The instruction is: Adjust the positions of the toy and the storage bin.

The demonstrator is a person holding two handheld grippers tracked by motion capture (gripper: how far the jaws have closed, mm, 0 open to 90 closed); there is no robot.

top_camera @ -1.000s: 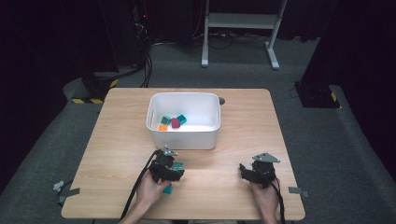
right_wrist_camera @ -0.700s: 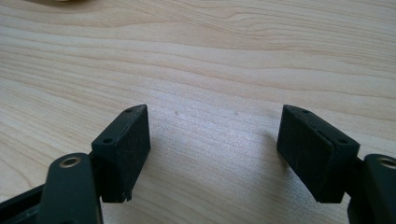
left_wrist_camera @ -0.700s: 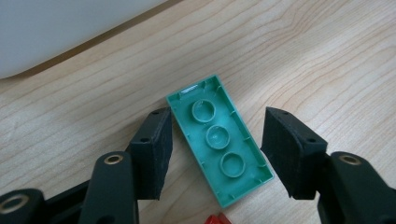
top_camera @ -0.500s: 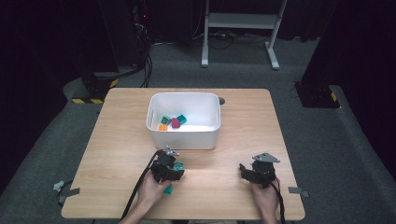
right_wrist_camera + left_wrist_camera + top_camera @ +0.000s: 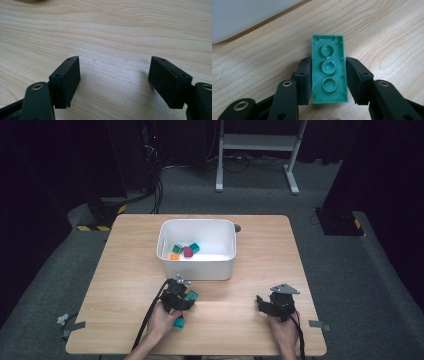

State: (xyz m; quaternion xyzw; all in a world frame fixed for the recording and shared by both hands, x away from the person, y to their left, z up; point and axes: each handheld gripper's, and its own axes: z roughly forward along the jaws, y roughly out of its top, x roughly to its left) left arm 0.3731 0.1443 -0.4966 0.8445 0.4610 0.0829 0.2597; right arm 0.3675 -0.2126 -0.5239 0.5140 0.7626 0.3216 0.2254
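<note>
A green brick (image 5: 329, 72) lies studs down on the wooden table, its hollow underside up, just in front of the white bin. My left gripper (image 5: 328, 65) has just been closing on it, and both pads now touch its long sides. In the high view the left gripper (image 5: 181, 296) sits at the bin's front wall with the green brick (image 5: 191, 295) at its tip. My right gripper (image 5: 113, 72) is open over bare wood, with nothing between its jaws. In the high view the right gripper (image 5: 267, 304) rests at the front right.
The white bin (image 5: 197, 266) stands at the table's middle and holds an orange brick (image 5: 174, 256), a magenta brick (image 5: 188, 251) and teal ones. A small teal and red piece (image 5: 179, 322) lies by the left hand. A dark knob (image 5: 236, 228) sits behind the bin.
The left gripper's jaws have drawn in on the green brick. Both hands stay where they were.
</note>
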